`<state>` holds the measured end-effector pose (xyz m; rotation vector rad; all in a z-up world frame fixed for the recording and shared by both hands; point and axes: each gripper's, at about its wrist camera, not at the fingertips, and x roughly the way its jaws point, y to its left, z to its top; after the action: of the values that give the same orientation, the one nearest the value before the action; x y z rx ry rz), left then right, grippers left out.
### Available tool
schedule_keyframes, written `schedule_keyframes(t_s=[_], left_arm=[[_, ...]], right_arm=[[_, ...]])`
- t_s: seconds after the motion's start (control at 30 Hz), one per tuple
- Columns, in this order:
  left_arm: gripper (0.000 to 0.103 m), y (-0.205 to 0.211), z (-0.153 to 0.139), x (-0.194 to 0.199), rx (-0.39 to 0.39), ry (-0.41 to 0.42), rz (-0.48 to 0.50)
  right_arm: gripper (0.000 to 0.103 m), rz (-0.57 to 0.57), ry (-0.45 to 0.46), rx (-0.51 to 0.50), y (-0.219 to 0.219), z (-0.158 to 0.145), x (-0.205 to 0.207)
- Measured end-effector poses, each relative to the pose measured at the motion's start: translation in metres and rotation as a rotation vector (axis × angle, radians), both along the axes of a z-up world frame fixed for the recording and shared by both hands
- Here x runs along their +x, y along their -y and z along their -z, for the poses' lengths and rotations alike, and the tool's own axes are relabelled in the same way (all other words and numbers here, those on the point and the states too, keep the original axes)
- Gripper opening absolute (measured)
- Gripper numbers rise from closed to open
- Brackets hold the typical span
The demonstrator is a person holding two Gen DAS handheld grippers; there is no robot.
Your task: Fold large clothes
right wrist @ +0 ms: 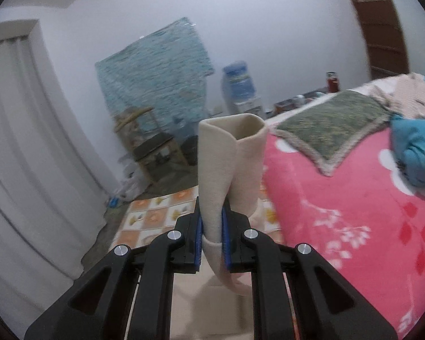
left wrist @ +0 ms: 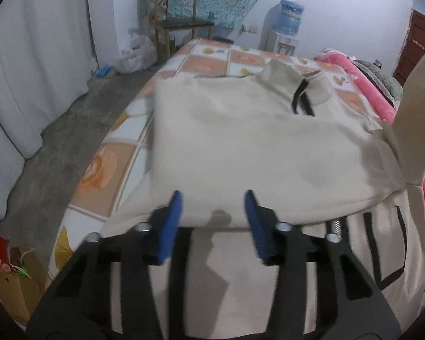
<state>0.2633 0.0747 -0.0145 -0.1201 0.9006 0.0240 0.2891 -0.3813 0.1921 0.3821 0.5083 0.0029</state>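
Note:
A large cream zip-neck sweatshirt (left wrist: pixel 240 141) lies on the tiled-pattern sheet (left wrist: pixel 107 153), its left part folded over the body and its collar (left wrist: pixel 297 82) at the far end. My left gripper (left wrist: pixel 212 206) is open and empty, its blue pads just above the near folded edge. My right gripper (right wrist: pixel 212 221) is shut on the cream sleeve (right wrist: pixel 229 153) and holds it upright, cuff opening on top. The lifted sleeve also shows in the left wrist view (left wrist: pixel 416 107) at the right edge.
A pink floral blanket (right wrist: pixel 340 212) with a green cushion (right wrist: pixel 331 124) and blue bundle (right wrist: pixel 416 150) lies to the right. A wooden chair (left wrist: pixel 178 19), a water dispenser (left wrist: pixel 286 25) and white curtains (left wrist: pixel 28 70) stand beyond. Bare concrete floor (left wrist: pixel 56 147) is on the left.

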Motion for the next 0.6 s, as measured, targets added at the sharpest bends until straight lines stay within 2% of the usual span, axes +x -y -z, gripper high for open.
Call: schedule_keyframes(t_s=[0.03, 0.2, 0.27, 0.37, 0.4, 0.47, 0.5, 0.53, 0.6], left_arm=[[0.028, -0.005, 0.003, 0.0, -0.016, -0.007, 0.0], [0.012, -0.027, 0.01, -0.009, -0.088, -0.02, 0.014], [0.012, -0.032, 0.01, -0.013, -0.106, -0.019, 0.024], [0.011, -0.039, 0.006, -0.018, -0.138, -0.008, 0.042], [0.011, -0.042, 0.004, -0.02, -0.16, -0.004, 0.05], [0.011, -0.046, 0.0, -0.022, -0.194, -0.003, 0.064], [0.011, -0.048, -0.002, -0.023, -0.21, -0.002, 0.077], [0.011, -0.049, -0.004, -0.022, -0.224, -0.002, 0.088], [0.011, -0.051, -0.007, -0.02, -0.265, -0.005, 0.11]], right_arm=[[0.012, -0.022, 0.003, -0.01, -0.018, -0.001, 0.005], [0.012, -0.146, 0.013, -0.063, -0.102, 0.009, 0.023], [0.012, -0.206, 0.009, -0.093, -0.135, 0.02, 0.029], [0.013, -0.377, -0.048, -0.142, -0.203, 0.054, 0.037], [0.016, -0.477, -0.098, -0.145, -0.231, 0.075, 0.04], [0.033, -0.636, -0.212, -0.124, -0.264, 0.112, 0.046], [0.049, -0.678, -0.258, -0.12, -0.274, 0.126, 0.047], [0.055, -0.709, -0.309, -0.128, -0.284, 0.145, 0.045], [0.055, -0.717, -0.326, -0.13, -0.28, 0.159, 0.042]])
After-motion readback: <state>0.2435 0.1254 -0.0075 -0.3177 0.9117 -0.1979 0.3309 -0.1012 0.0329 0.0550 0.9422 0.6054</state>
